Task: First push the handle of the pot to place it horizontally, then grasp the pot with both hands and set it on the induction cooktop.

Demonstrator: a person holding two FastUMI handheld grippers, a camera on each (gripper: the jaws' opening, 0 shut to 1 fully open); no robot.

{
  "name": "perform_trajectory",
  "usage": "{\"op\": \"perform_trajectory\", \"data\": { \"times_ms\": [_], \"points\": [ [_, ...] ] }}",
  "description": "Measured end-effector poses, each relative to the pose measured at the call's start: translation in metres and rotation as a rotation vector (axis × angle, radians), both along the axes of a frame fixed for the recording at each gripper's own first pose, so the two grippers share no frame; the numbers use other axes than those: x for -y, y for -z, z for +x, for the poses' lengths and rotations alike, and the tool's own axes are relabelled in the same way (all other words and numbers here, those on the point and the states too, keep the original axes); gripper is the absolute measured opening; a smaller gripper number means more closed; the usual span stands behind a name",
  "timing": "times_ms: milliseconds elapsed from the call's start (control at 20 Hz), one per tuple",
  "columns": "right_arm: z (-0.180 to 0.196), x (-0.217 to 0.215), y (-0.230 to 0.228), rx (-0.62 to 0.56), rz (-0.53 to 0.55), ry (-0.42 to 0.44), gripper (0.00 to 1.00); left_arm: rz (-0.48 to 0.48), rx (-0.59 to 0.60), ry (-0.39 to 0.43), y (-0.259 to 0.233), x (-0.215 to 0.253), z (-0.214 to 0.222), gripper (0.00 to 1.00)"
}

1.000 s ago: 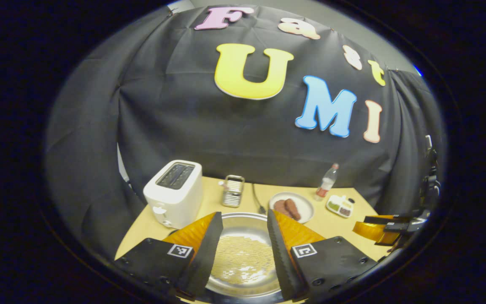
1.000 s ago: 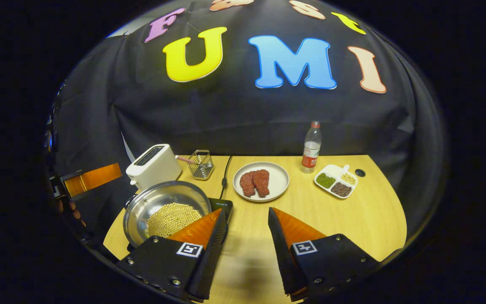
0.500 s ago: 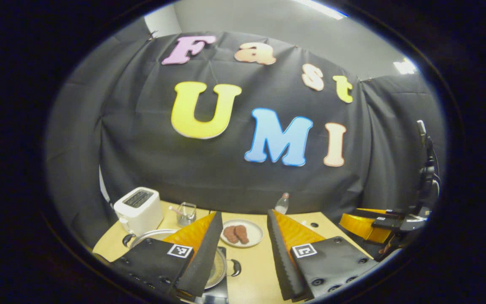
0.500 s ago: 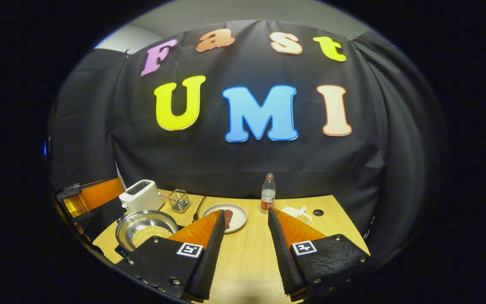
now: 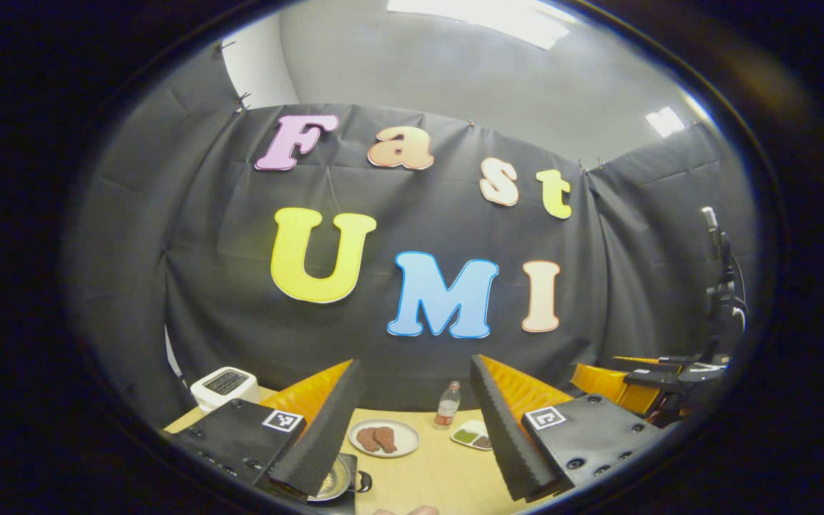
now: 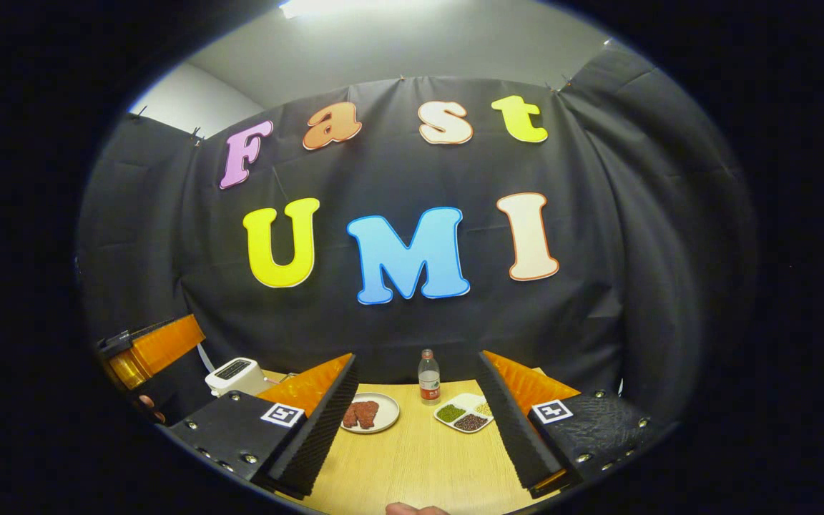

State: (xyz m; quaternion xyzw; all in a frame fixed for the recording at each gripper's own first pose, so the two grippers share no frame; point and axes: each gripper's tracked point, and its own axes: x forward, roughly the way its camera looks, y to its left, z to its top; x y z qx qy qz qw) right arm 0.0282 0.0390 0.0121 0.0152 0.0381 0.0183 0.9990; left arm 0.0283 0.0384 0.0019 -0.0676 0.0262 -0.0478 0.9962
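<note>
A sliver of the steel pot (image 5: 332, 483) with yellow beans inside peeks out beside my left gripper's near finger in the left gripper view. Its small black handle (image 5: 365, 483) points right, and the pot rests on the black induction cooktop (image 5: 350, 463). My left gripper (image 5: 414, 361) is open, raised well above the table and holding nothing. My right gripper (image 6: 418, 356) is also open and empty, high over the wooden table (image 6: 412, 458). The right gripper (image 5: 641, 378) appears at the far right of the left gripper view. The left gripper (image 6: 149, 345) appears at the far left of the right gripper view.
At the back of the table are a white toaster (image 6: 235, 373), a plate of meat (image 6: 365, 413), a water bottle (image 6: 426, 378) and a divided dish of beans (image 6: 463, 415). A fingertip (image 6: 415, 509) shows at the bottom edge.
Both grippers have pulled back and tilted upward, away from the pot and table. The pot has slid almost out of sight behind the left gripper's finger, and both jaws have spread a little.
</note>
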Motion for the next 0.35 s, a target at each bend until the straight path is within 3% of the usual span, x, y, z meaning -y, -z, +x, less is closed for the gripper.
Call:
{"op": "perform_trajectory", "data": {
  "times_ms": [350],
  "points": [
    [-0.011, 0.022, 0.002, 0.0, -0.01, 0.002, 1.0, 0.026, -0.019, -0.006, 0.004, 0.01, -0.008, 0.99]
  ]
}}
